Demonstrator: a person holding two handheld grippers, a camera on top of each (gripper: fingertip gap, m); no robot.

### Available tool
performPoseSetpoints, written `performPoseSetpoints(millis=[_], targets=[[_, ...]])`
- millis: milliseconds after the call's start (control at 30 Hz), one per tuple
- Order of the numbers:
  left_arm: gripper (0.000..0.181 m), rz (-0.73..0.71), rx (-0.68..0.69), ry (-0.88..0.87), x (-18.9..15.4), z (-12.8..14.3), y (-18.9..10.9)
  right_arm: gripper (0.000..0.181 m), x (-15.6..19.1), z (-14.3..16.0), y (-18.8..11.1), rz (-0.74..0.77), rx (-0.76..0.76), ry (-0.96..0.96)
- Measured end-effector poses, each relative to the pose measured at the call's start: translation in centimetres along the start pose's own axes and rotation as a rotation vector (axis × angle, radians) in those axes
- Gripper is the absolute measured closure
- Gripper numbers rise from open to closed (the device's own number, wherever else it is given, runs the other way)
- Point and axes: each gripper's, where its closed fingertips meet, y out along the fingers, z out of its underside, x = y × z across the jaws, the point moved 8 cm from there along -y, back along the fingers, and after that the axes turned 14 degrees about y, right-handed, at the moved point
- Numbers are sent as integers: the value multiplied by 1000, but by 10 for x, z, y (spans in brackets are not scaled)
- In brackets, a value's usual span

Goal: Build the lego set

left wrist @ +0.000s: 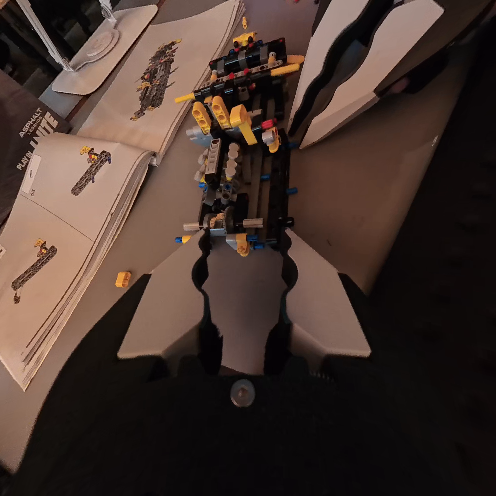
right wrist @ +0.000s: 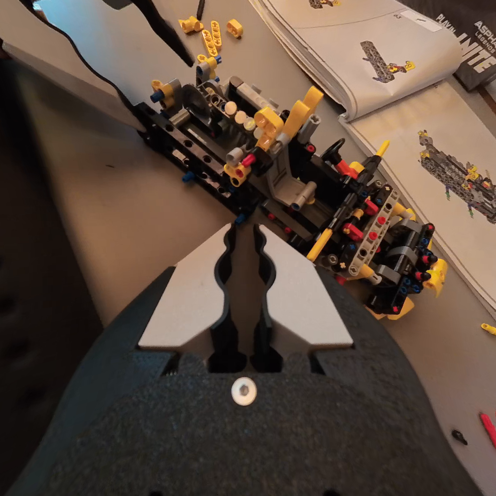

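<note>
Lego chassis (left wrist: 241, 150) lies on the table (left wrist: 349, 201), running toward 12 o'clock from the left gripper (left wrist: 244, 239). Its fingers are spread wide against the near end; contact is hidden. Right gripper (right wrist: 243, 225): narrow gap, nothing between (tips at chassis side rail). Instruction booklet (left wrist: 67, 214) at 9 o'clock, cut off.

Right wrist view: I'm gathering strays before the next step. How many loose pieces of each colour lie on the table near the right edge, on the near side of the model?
Yellow piece: 1
Red piece: 1
Black piece: 1
Total: 3
</note>
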Motion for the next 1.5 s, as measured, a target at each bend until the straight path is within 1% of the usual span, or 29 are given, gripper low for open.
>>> performPoseSetpoints(millis=[167,267,333,400,500,533,600,700,767,833,900,967,1000,1067,1133,1200,1267,1333,1433,1500], targets=[[128,-22,9,10,1,2,-1,169,0,-3,-4,9,-15,-11],[128,-17,-1,-3,2,3,-1,167,3,-14,-14,-57,-69,-20],[128,2,-14,-14,2,2,-1,160,-2,-27,-21,-103,-88,-62],[128,25,-35,-34,2,2,-2,147,-11,-36,-22,-156,-64,-134],[128,62,-78,-90,6,3,-5,131,-25,-40,-12,-253,-1,-204],[128,73,-90,-110,8,4,-6,130,-27,-40,-8,-286,11,-222],[128,93,-105,-143,12,6,-6,130,-27,-40,0,-327,12,-272],[128,125,-114,-138,13,4,-5,131,-28,-39,9,-313,33,-329],[127,148,-115,-126,12,0,-2,132,-30,-41,8,-317,13,-323],[128,172,-122,-124,12,-4,1,139,-33,-44,7,-308,-19,-307],[128,193,-121,-123,12,-9,5,144,-33,-43,7,-300,-21,-317],[128,189,-106,-98,14,-14,10,154,-34,-40,9,-268,-23,-339],[128,180,-99,-81,16,-17,12,155,-33,-38,9,-258,-27,-348],[129,194,-105,-55,17,-27,17,154,-31,-36,7,-282,-27,-341],[129,208,-116,-39,19,-37,23,148,-30,-34,3,-339,-25,-302],[129,223,-112,-21,18,-43,29,144,-33,-33,1,-351,-25,-283],[129,224,-120,-15,18,-48,31,145,-36,-34,-4,-359,-57,-266],[129,217,-113,-14,17,-48,31,146,-37,-34,-10,-380,-80,-257],[130,218,-101,-27,18,-43,26,154,-33,-32,-13,-430,-100,-249],[141,237,-94,-34,17,-38,23,154,-28,-29,-7,-420,-59,-277]])
